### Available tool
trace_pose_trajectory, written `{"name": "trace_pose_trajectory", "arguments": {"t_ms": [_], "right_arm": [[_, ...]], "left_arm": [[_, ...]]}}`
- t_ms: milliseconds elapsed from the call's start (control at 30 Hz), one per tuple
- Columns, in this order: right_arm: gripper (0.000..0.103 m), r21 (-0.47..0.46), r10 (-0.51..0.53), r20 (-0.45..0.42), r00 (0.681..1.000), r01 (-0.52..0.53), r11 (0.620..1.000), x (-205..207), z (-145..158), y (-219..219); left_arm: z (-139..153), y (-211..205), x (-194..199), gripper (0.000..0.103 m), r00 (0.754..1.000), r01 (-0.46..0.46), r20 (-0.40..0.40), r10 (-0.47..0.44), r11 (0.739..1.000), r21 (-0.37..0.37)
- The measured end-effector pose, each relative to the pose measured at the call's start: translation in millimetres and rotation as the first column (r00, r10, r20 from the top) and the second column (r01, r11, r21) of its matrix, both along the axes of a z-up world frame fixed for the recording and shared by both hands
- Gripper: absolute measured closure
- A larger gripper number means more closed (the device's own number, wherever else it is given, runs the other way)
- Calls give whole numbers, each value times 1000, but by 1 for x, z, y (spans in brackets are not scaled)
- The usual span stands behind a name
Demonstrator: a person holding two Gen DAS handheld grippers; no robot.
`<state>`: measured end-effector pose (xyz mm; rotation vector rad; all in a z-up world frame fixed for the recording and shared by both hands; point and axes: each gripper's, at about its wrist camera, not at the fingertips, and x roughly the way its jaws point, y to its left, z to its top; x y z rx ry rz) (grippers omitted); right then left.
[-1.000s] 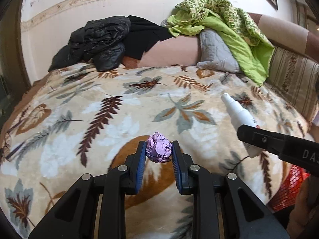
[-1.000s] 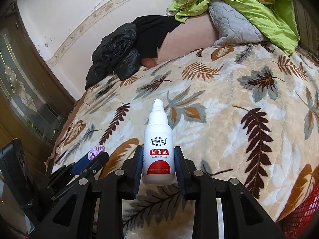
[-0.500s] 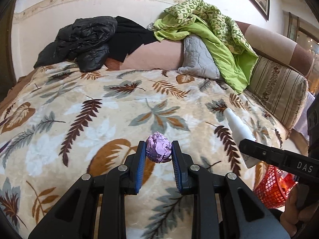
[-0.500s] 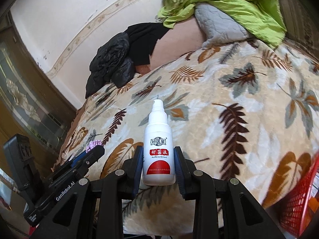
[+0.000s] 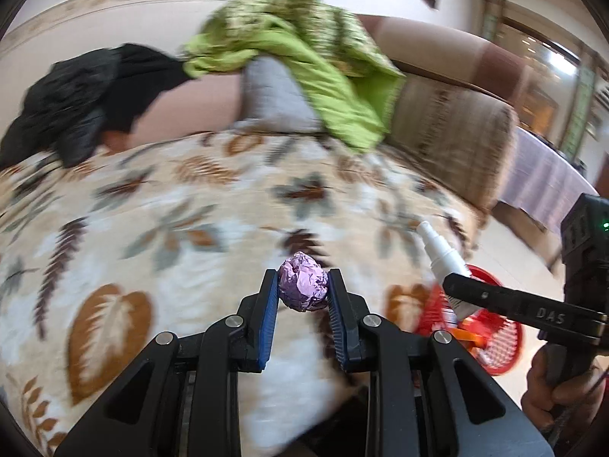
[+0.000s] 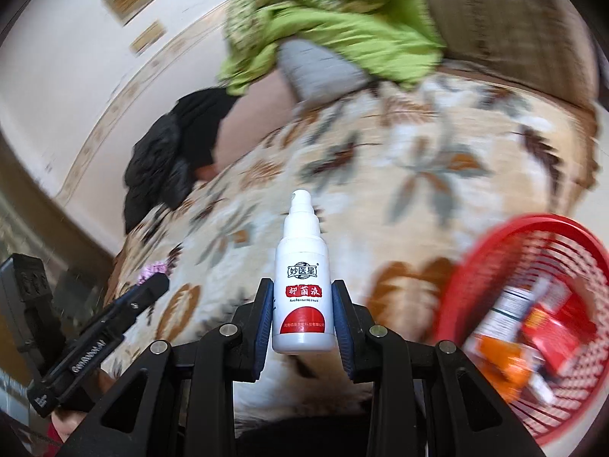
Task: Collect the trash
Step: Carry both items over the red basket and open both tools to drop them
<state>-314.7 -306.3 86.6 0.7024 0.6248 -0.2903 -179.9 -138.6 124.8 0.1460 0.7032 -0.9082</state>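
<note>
Left claw (image 5: 302,289): blue pads closed on a crumpled ball of lilac foil-like wrapper (image 5: 303,286), pinched at its sides, most of the ball standing proud of the fingertips. Grip looks secure; no gap visible at either pad.

Right claw (image 6: 303,304): closed on a small white plastic spray bottle with a red label (image 6: 303,297), held upright, nozzle pointing away from the camera, pads on the lower half of the body.

Both loads hang clear above the cream leaf-patterned fleece blanket (image 5: 160,228), which lies ahead of and under both claws. Background is motion-blurred in both views.

Red plastic mesh basket (image 6: 533,251) sits to the right of and below the right claw, beyond the blanket's edge. It already holds cartons and packets in orange, red and white. From the left wrist view the basket is further right, partly hidden behind the right claw and bottle.

Step in hand (judgement): transport phase, both items picked and carried toward the basket; nothing dropped yet.

Next move calls for: bringing the right claw over the basket opening first, since it is nearer, then opening to drop the bottle. The left claw must cross rightward without fouling the right claw. The wrapper is light and may cling to a pad on release.
</note>
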Motion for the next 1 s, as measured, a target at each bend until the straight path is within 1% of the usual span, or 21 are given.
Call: {"name": "trace_pose_trajectory", "arguments": {"t_ms": [67, 167, 267, 367, 567, 800, 833, 867, 900, 967, 1000], "right_arm": [[71, 5, -55, -8, 998, 55, 998, -25, 1, -13], [71, 7, -148, -18, 989, 148, 989, -66, 3, -34], [71, 2, -221, -28, 975, 221, 975, -97, 4, -49], [71, 11, -283, -43, 958, 284, 959, -122, 2, -63], [70, 43, -353, -58, 934, 356, 934, -149, -6, -84], [70, 51, -370, -65, 927, 373, 926, -147, -13, -95], [70, 48, -373, -73, 925, 377, 925, -147, -14, -97], [66, 45, -373, -78, 925, 377, 925, -148, -16, -98], [64, 38, -378, -82, 922, 382, 923, -149, -16, -99], [63, 22, -387, -85, 918, 390, 921, -151, -15, -99], [63, 16, -386, -85, 918, 389, 921, -152, -14, -99]], "left_arm": [[3, -21, -14, 79, 998, 67, -13, -67, 998, -1], [5, -52, -32, 79, 986, 157, -47, -157, 988, -3], [5, -79, -49, 79, 969, 232, -82, -232, 973, -4], [7, -105, -68, 79, 948, 305, -98, -303, 952, 7], [4, -147, -100, 79, 905, 414, -127, -405, 909, 45], [-9, -182, -113, 78, 883, 457, -165, -440, 886, 81], [-11, -187, -115, 75, 880, 462, -170, -443, 883, 87], [-13, -191, -116, 72, 878, 463, -180, -443, 881, 93], [-15, -194, -116, 66, 876, 466, -192, -443, 880, 93], [-17, -194, -117, 62, 873, 470, -197, -447, 878, 89], [-17, -194, -118, 56, 873, 470, -193, -447, 878, 91]]}}
